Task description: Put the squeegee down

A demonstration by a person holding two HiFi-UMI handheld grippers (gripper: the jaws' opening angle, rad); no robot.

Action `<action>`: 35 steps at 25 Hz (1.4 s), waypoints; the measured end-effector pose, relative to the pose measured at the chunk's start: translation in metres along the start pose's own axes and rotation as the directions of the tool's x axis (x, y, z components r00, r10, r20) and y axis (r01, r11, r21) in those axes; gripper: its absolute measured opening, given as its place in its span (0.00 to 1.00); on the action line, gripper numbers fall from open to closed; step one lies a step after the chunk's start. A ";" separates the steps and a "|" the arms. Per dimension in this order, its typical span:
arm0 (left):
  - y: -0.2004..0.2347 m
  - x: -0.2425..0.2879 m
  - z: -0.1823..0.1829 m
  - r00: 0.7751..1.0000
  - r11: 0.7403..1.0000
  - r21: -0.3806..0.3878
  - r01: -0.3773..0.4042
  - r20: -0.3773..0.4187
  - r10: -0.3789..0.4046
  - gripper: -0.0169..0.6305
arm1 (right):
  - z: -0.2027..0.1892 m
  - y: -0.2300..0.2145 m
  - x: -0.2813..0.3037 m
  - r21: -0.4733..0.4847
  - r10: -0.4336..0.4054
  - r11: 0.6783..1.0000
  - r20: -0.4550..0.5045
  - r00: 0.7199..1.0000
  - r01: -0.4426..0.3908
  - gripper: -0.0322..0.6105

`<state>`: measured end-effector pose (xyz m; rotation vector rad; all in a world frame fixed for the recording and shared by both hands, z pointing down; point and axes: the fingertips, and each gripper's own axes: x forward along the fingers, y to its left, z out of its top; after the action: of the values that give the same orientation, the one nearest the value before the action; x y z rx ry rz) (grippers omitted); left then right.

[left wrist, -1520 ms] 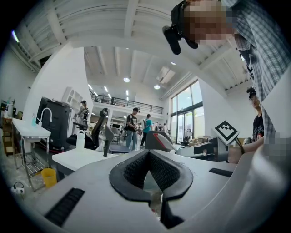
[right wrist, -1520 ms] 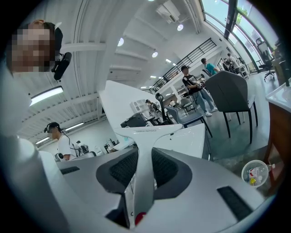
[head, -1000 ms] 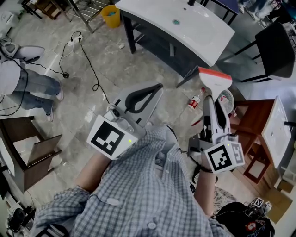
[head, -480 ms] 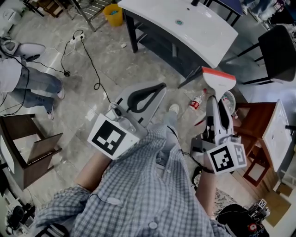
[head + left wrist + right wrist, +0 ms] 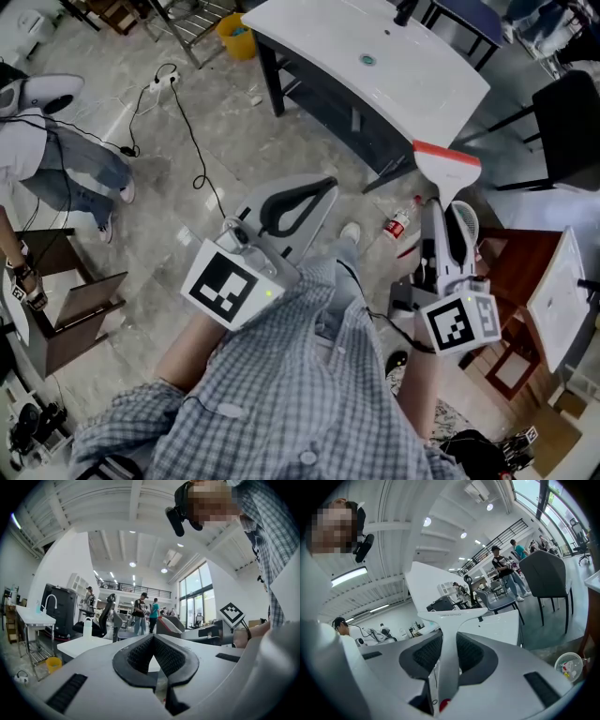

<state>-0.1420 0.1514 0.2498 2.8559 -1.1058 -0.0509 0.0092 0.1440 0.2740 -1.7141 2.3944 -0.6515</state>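
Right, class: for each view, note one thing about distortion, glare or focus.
Head view: even light, little distortion, the white sink glares. Left gripper view: fisheye curves the ceiling beams, corners go black. Right gripper view: same fisheye, ceiling lamps flare, the squeegee looks soft close to the lens.

Two grippers are in view: the left gripper [image 5: 319, 190] and the right gripper [image 5: 442, 214]. There are two marker cubes, one cube [image 5: 228, 286] on the left and a second cube [image 5: 459, 322] on the right. There is one squeegee [image 5: 447, 169] and one white surface [image 5: 319, 33] with a single drain hole [image 5: 367, 61]. On the floor are one yellow bucket [image 5: 236, 33], one bottle [image 5: 397, 225], one white basket [image 5: 466, 223], one power strip [image 5: 159, 82] and one black cable [image 5: 192, 141]. There is also one black chair [image 5: 572, 112], one brown wooden table [image 5: 511, 253] and one bystander [image 5: 56, 159].
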 end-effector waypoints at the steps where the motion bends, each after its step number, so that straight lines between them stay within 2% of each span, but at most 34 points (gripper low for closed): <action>1: 0.003 0.006 0.000 1.000 1.000 -0.002 -0.005 -0.001 0.005 0.03 | 0.003 -0.003 0.005 -0.006 0.005 1.000 -0.004 1.000 -0.005 0.19; 8: 0.011 0.056 0.003 1.000 1.000 -0.006 -0.002 -0.015 0.002 0.03 | 0.026 -0.036 0.032 -0.004 0.003 1.000 -0.011 1.000 -0.003 0.19; 20: 0.013 0.162 -0.004 0.999 0.999 -0.016 -0.041 -0.035 0.040 0.03 | 0.065 -0.135 0.079 0.013 0.011 1.000 -0.045 0.999 -0.011 0.19; 30: 0.010 0.225 0.001 0.996 0.997 0.007 -0.081 -0.031 0.081 0.03 | 0.092 -0.189 0.108 -0.002 0.049 0.999 -0.061 0.997 -0.049 0.19; 35: 0.002 0.247 0.005 0.997 0.998 0.004 -0.068 -0.021 0.068 0.03 | 0.099 -0.203 0.112 0.009 0.050 0.999 -0.061 0.997 -0.049 0.19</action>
<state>0.0394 -0.0167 0.2445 2.8128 -1.1989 -0.0150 0.1818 -0.0398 0.2848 -1.6495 2.4635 -0.7154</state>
